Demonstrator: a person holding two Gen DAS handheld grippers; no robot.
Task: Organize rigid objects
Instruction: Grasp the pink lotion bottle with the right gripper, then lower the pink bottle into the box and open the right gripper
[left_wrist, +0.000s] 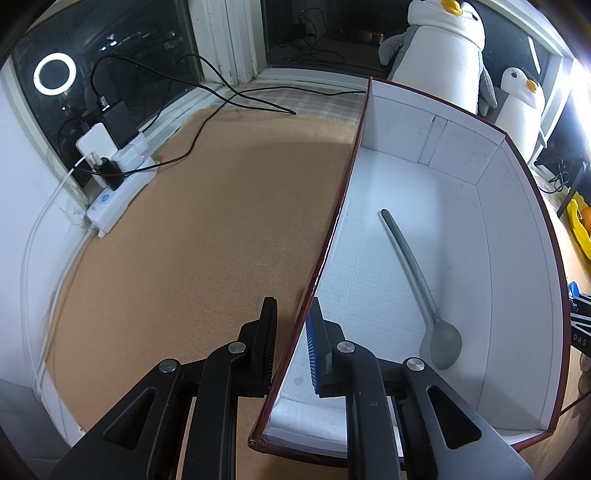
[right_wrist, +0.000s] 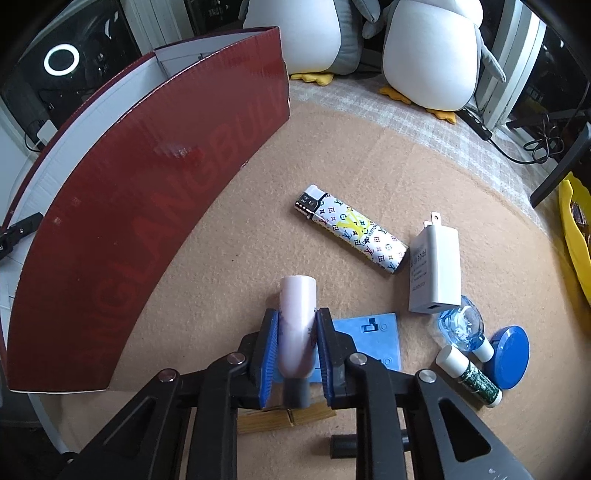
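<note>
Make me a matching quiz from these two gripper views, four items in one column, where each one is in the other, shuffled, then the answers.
1. grey spoon
2. pink tube
3. patterned lighter
4. box wall

A. lying loose on the mat
B. between the right gripper pads
C. on the box floor
D. clamped by the left gripper

Pairs: 1-C, 2-B, 3-A, 4-D

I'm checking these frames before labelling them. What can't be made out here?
- Right wrist view: the box interior is hidden by its own red wall.
- Right wrist view: the wooden piece and blue plate are partly covered by the right gripper and the pale tube it clamps.
- Left wrist view: the loose items outside are hidden by the box wall; only the grey spoon shows.
- Charger print: too small to read.
</note>
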